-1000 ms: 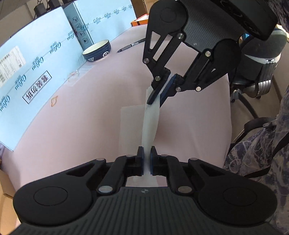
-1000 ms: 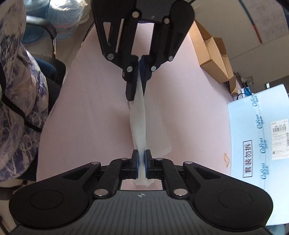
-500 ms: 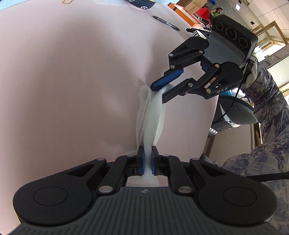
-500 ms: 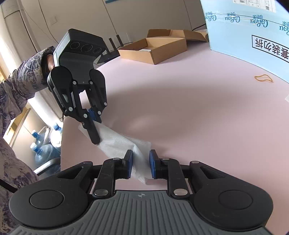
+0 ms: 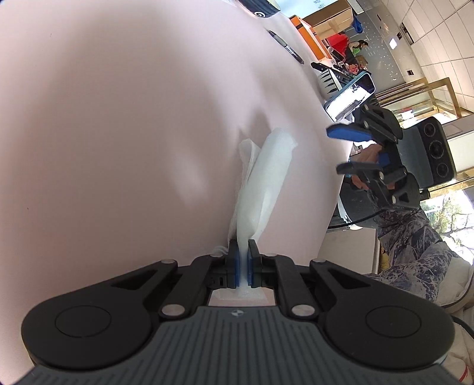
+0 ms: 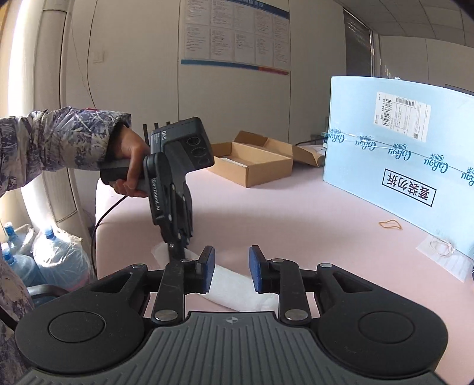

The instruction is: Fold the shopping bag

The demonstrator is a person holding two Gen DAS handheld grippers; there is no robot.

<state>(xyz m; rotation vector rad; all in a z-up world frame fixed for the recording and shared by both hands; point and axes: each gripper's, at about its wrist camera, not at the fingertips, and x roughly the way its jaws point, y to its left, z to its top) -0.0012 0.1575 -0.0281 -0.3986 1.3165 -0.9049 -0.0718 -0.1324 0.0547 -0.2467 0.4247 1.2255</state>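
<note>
The white shopping bag [image 5: 260, 183] is folded into a narrow strip on the pink table. My left gripper [image 5: 243, 251] is shut on its near end and holds that end just above the table. In the right wrist view the bag [image 6: 234, 284] lies on the table below my right gripper [image 6: 231, 268], which is open and empty. The right gripper also shows in the left wrist view [image 5: 340, 151], open, off the bag's far end and to its right. The left gripper shows in the right wrist view [image 6: 177, 251], pointing down onto the bag.
A light blue carton [image 6: 408, 177] stands along the table's far right side. An open cardboard box [image 6: 251, 160] sits at the back. Rubber bands [image 6: 391, 225] lie near the carton. A pen [image 5: 286, 50] and a dark bowl [image 5: 260, 7] lie further along. Water jugs [image 6: 56, 257] stand on the floor at left.
My right gripper has opened, let go of the bag's far end and pulled back and up. My left gripper stays shut on the bag, which has dropped onto the table.
</note>
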